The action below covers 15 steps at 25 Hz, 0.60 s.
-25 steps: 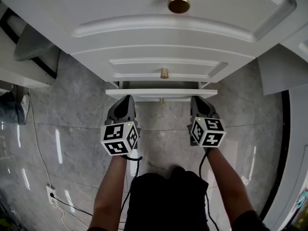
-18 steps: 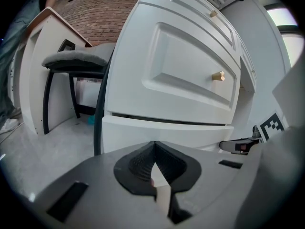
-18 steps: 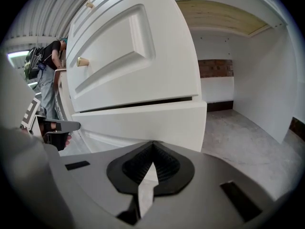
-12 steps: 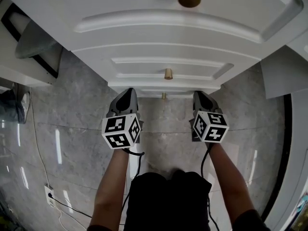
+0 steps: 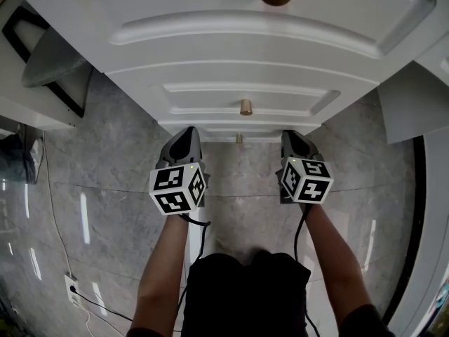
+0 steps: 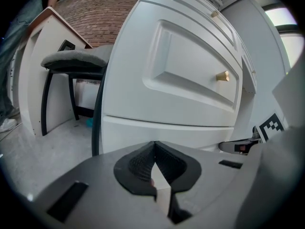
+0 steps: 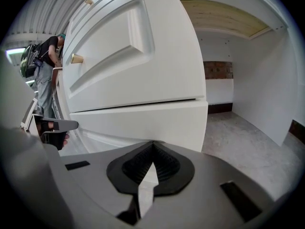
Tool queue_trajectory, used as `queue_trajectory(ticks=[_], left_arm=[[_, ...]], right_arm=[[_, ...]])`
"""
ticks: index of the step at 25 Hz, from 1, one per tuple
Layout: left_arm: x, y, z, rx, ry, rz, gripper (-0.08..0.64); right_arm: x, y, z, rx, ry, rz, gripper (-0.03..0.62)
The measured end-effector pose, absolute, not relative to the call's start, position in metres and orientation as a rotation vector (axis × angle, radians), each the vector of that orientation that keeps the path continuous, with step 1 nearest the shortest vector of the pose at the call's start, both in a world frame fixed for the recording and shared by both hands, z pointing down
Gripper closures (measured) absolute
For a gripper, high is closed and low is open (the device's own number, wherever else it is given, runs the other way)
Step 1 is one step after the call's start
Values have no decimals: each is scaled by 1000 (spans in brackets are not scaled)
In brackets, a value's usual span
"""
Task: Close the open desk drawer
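The white desk has a stack of drawers with brass knobs. The bottom drawer [image 5: 210, 128] sits about flush with the drawer above it, its small knob [image 5: 239, 139] showing between my grippers. My left gripper [image 5: 186, 131] is shut, and its tips are at the left end of the drawer front [image 6: 167, 135]. My right gripper [image 5: 292, 134] is shut as well, at the right end of the same front [image 7: 143, 123]. Nothing is held in either one. In the gripper views the closed jaws of the left gripper [image 6: 153, 144] and the right gripper [image 7: 152, 144] point straight at the white panel.
A chair with a grey cushion [image 5: 49, 62] stands left of the desk. A wall socket and cable [image 5: 74, 283] lie on the marble floor at lower left. A white panel [image 5: 414, 97] closes the right side. A person [image 7: 47, 66] stands far off.
The bottom drawer stuck out a second ago and has slid in level with the others. Both grippers moved forward with its front, then stayed put.
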State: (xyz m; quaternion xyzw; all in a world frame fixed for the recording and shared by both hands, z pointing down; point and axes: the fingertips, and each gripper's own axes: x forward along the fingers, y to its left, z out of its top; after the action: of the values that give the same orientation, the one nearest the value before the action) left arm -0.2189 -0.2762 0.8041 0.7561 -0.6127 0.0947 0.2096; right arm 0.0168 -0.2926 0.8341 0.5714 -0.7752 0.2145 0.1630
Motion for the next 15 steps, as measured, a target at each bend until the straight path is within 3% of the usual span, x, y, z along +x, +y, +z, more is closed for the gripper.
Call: queue_trajectory(ticks=[15], left_arm=[[-217, -261, 775, 2081, -1675, 278, 551]], right_arm=[[20, -273, 791, 1652, -2232, 607, 588]])
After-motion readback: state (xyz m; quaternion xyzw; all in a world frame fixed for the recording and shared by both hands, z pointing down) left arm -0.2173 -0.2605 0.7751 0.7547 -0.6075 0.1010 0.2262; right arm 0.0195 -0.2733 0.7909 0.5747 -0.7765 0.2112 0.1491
